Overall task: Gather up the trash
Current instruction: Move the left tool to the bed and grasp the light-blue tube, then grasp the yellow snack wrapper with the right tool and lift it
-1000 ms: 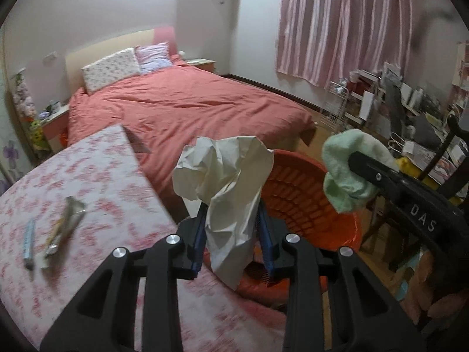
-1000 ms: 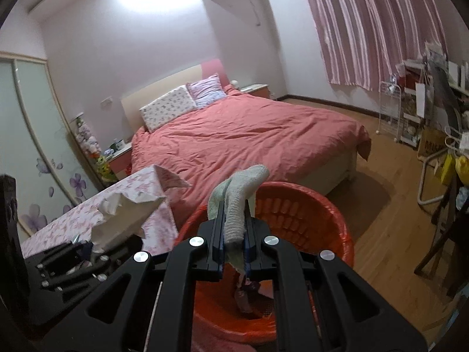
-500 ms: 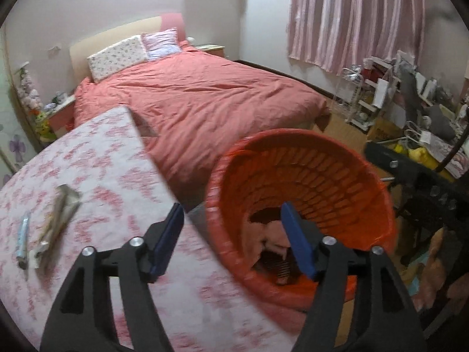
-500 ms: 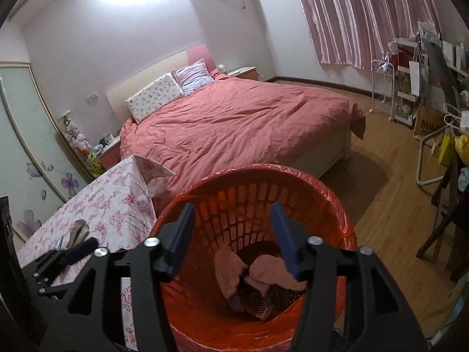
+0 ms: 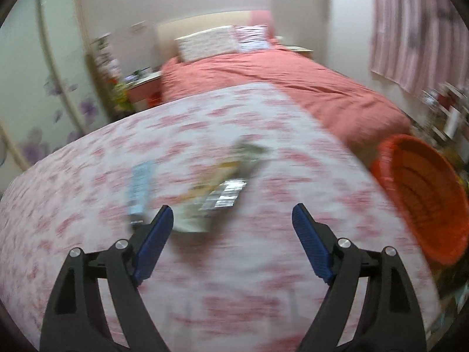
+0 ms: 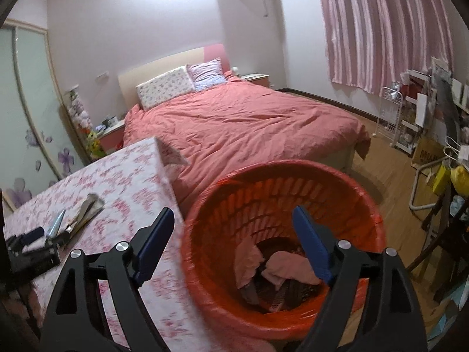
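Left claw: jaws apart, empty, above the floral-cloth worktop. Right claw: jaws apart, empty, over the orange plastic basket.

Trash left on the worktop, two pieces:
- crumpled foil wrapper, centre;
- pale blue tube, just left of it.

Risk: your view is smeared; closing now may pinch cloth or push the flat wrapper away.

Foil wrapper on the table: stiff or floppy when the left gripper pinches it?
The foil wrapper looks flat and crinkled, so probably floppy and light. Its shiny film may slip between the open left gripper's pads. Lying flat on the tablecloth, edge pickup seems fiddly.
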`<state>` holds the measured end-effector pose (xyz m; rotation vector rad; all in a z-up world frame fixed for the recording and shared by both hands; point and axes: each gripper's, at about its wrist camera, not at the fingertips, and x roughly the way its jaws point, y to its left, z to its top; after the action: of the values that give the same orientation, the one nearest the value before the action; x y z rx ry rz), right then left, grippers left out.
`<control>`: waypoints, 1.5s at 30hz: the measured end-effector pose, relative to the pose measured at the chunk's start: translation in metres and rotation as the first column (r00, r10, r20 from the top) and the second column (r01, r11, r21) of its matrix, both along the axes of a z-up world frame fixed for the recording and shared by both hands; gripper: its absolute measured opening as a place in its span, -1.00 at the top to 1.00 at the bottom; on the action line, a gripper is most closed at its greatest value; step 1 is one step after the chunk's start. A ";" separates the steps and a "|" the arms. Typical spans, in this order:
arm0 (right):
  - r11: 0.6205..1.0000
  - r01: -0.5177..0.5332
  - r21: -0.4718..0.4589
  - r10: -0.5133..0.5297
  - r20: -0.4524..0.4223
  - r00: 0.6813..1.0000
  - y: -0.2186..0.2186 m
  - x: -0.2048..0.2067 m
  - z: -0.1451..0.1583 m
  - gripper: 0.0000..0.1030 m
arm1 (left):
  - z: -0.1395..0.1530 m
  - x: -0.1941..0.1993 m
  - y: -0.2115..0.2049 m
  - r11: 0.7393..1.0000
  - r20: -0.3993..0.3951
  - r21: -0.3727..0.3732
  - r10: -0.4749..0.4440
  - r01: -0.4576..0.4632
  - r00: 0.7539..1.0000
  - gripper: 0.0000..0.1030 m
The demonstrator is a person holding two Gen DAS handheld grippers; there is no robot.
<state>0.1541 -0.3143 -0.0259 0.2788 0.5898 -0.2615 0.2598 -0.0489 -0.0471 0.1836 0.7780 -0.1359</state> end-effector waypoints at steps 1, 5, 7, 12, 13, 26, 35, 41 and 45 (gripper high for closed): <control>1.000 -0.015 -0.004 0.015 -0.006 1.000 0.007 0.002 0.000 -0.60 | -0.001 0.004 0.014 1.000 0.001 0.004 0.030 -0.030 1.000 -0.58; 0.998 -0.057 -0.009 0.057 -0.023 0.998 0.030 0.009 -0.002 -0.61 | -0.008 0.026 0.068 0.989 -0.021 -0.013 0.146 -0.146 0.989 -0.57; 0.997 -0.077 -0.007 0.077 -0.035 0.996 0.037 0.014 -0.004 -0.61 | -0.012 0.037 0.083 0.983 -0.044 -0.039 0.177 -0.179 0.983 -0.52; 0.994 -0.106 -0.010 0.105 -0.054 0.993 0.049 0.017 -0.006 -0.61 | -0.022 0.053 0.090 0.979 -0.088 -0.063 0.188 -0.194 0.978 -0.38; 0.994 -0.110 -0.010 0.109 -0.058 0.992 0.050 0.018 -0.006 -0.61 | -0.023 0.056 0.090 0.979 -0.090 -0.057 0.190 -0.196 0.978 -0.32; 0.990 -0.138 0.017 0.139 -0.078 0.987 0.068 0.027 -0.008 -0.61 | -0.034 0.071 0.109 0.969 -0.111 0.018 0.247 -0.246 0.963 0.43; 0.967 -0.252 0.049 0.256 -0.102 0.961 0.131 0.054 -0.012 -0.61 | -0.031 0.032 0.188 0.947 -0.094 0.064 0.319 -0.314 0.943 0.41; 0.947 -0.314 0.073 0.320 -0.115 0.940 0.189 0.079 -0.013 -0.61 | -0.030 0.025 0.209 0.944 -0.108 0.015 0.330 -0.331 0.938 0.38; 0.949 -0.290 0.120 0.305 -0.133 0.943 0.212 0.100 -0.017 -0.61 | -0.031 0.025 0.212 0.944 -0.113 0.000 0.328 -0.330 0.938 0.38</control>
<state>0.2541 -0.1028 -0.0428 0.2628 0.7861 0.0414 0.2851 0.1632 -0.0777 0.0252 0.9085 0.1656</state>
